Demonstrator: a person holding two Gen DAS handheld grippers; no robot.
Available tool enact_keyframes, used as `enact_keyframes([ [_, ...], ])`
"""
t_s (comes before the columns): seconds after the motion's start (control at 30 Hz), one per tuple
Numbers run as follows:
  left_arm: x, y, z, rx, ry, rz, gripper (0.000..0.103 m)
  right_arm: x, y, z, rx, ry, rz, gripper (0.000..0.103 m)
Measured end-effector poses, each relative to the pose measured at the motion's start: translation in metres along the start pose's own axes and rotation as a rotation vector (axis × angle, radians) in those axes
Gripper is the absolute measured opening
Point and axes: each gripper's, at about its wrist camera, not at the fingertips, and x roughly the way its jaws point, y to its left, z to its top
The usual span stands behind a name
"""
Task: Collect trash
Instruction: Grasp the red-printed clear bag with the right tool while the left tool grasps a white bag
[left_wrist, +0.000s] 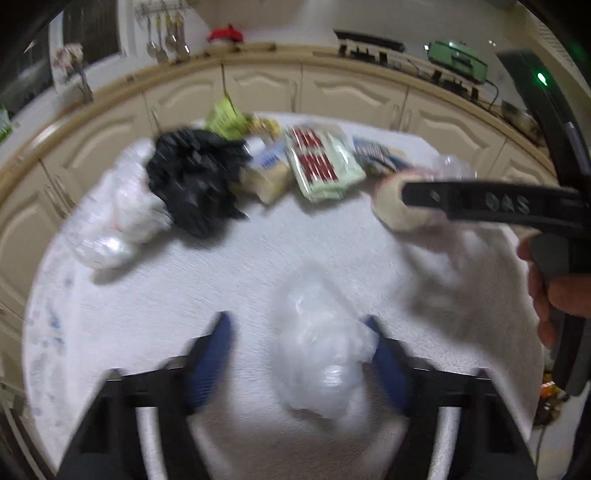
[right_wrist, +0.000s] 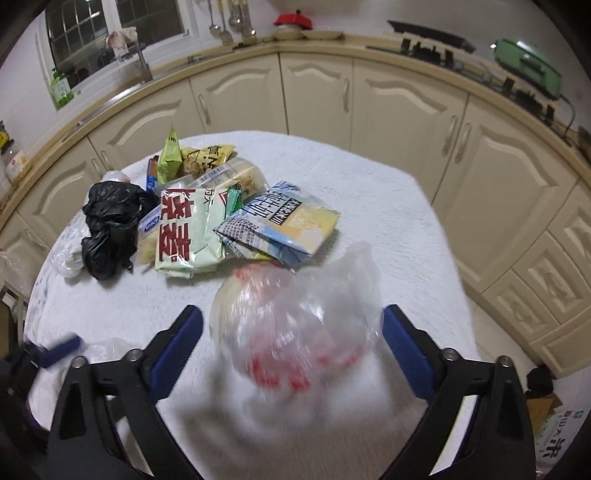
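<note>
A white-covered round table (right_wrist: 369, 192) holds a pile of trash: a black plastic bag (right_wrist: 110, 225), a pale green packet with red characters (right_wrist: 188, 236), a blue and yellow packet (right_wrist: 284, 225) and other wrappers. My left gripper (left_wrist: 299, 325) is open over a crumpled clear plastic bag (left_wrist: 321, 358) that lies between its blue fingers. My right gripper (right_wrist: 291, 317) is open around a clear bag with red print (right_wrist: 295, 325), blurred. It also shows in the left wrist view (left_wrist: 406, 195) at the right.
Cream kitchen cabinets (right_wrist: 399, 107) curve behind the table. A green appliance (right_wrist: 528, 66) and a stove stand on the counter. A crumpled white plastic bag (left_wrist: 118, 214) lies at the table's left. A cardboard box (right_wrist: 546, 410) sits on the floor at right.
</note>
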Motion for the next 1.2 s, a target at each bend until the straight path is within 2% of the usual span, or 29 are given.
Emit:
enact_keyframes([
  [0.03, 0.006, 0.003, 0.004, 0.004, -0.010, 0.015, 0.046, 0.005, 0.002, 0.001, -0.008, 0.010, 0.004, 0.087],
  [0.07, 0.008, 0.002, 0.006, 0.007, -0.011, 0.016, 0.041, 0.009, 0.003, 0.002, -0.013, 0.016, 0.014, 0.085],
  [0.13, 0.013, 0.004, 0.010, -0.003, -0.009, 0.012, 0.040, 0.014, 0.005, 0.002, -0.023, 0.025, 0.045, 0.074],
  [0.23, 0.016, 0.008, 0.013, -0.023, -0.013, 0.028, 0.039, 0.014, 0.007, -0.003, -0.023, 0.016, 0.075, 0.066],
  [0.33, 0.012, 0.009, 0.016, -0.036, -0.024, 0.041, 0.039, 0.008, 0.002, -0.010, -0.002, 0.004, 0.105, 0.063],
  [0.47, -0.002, -0.001, 0.019, -0.032, -0.050, 0.043, 0.039, -0.010, -0.008, -0.018, 0.017, -0.025, 0.136, 0.061],
  [0.8, -0.019, -0.042, 0.051, 0.015, -0.123, 0.003, 0.039, -0.063, -0.043, -0.036, 0.079, -0.113, 0.164, 0.061],
  [0.97, -0.022, -0.081, 0.073, 0.079, -0.151, -0.044, 0.039, -0.097, -0.078, -0.048, 0.127, -0.175, 0.136, 0.061],
  [1.2, -0.012, -0.166, 0.102, 0.220, -0.183, -0.159, 0.039, -0.145, -0.157, -0.081, 0.259, -0.230, 0.026, 0.061],
])
